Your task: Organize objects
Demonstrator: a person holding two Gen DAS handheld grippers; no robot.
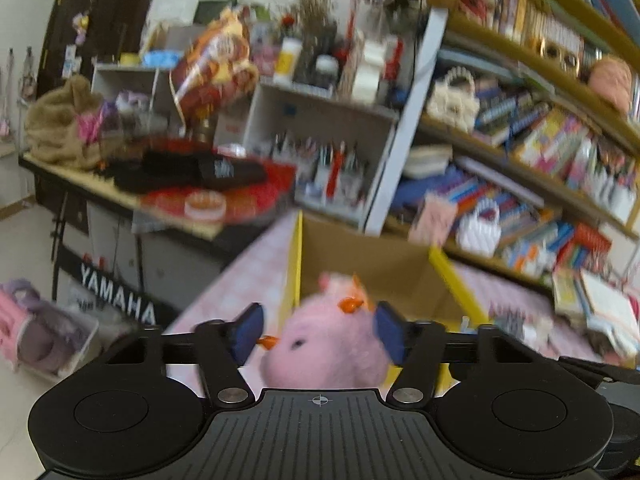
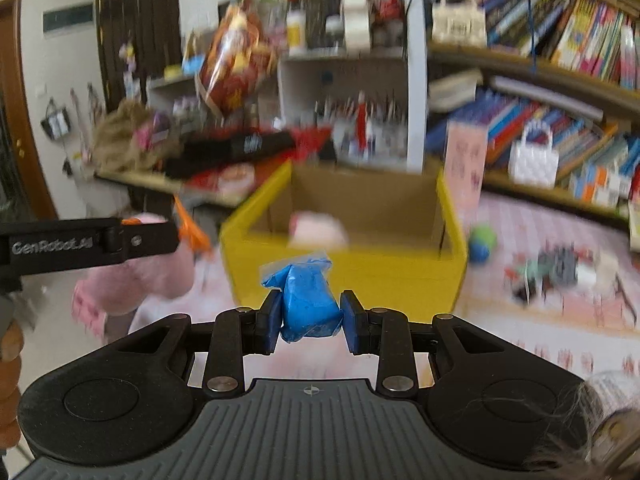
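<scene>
Indoors, before a yellow-rimmed cardboard box (image 2: 344, 264) on pink bedding (image 2: 540, 320): right tool (image 2: 310, 322) clamps a blue wrapped packet (image 2: 306, 304); left tool (image 1: 318, 334) grips a pink plush toy (image 1: 324, 352).

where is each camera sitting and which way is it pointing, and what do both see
Left wrist: sits on the left gripper, looking along its fingers at a pink plush toy between them, the yellow box and cluttered shelves beyond; only its own fingers show.
Right wrist: sits on the right gripper, shut on a blue wrapped packet, facing the yellow box; the left gripper enters at the picture's left with the plush toy.
Shared: box, plush toy, desk and bookshelves.
</scene>
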